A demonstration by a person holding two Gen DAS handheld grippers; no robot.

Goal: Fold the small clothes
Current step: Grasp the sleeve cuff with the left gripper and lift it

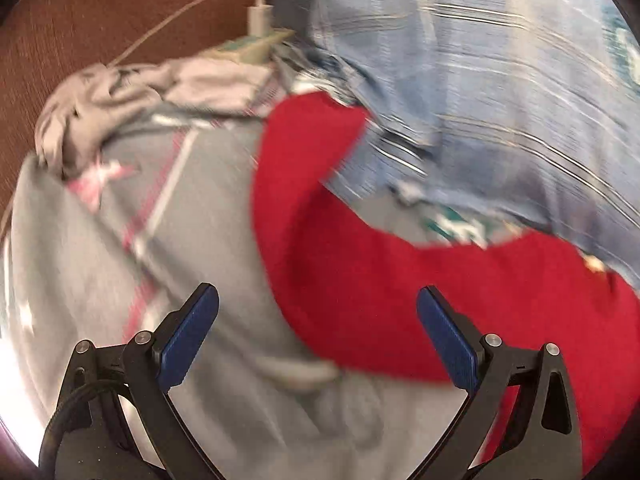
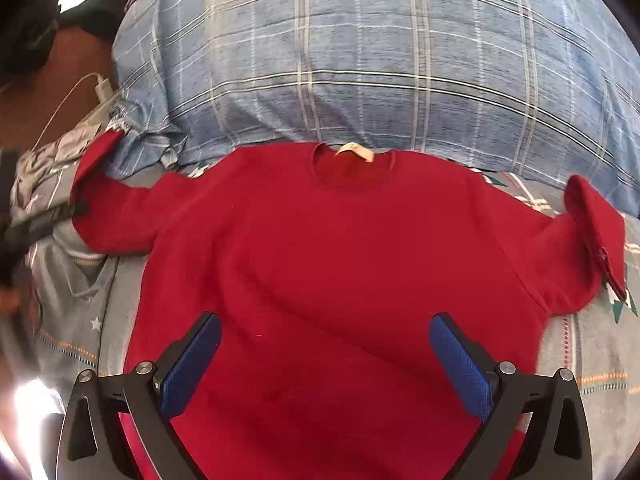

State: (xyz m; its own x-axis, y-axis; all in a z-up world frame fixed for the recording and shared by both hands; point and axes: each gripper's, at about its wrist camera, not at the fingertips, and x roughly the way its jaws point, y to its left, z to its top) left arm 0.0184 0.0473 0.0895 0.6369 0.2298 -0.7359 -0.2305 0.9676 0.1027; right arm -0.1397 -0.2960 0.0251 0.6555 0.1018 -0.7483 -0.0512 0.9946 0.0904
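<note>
Though creased, soft red sweater (image 2: 332,264) w/ ribbed collar

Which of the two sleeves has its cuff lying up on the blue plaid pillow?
The left sleeve: its cuff rests against the pillow. The right sleeve folds back on itself, off the pillow.

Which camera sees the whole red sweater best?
The right wrist view. There the red sweater lies spread flat on the bed, with its collar, its neck label and both sleeves showing. The left wrist view is blurred and catches only a curved stretch of the sweater, likely a sleeve.
</note>
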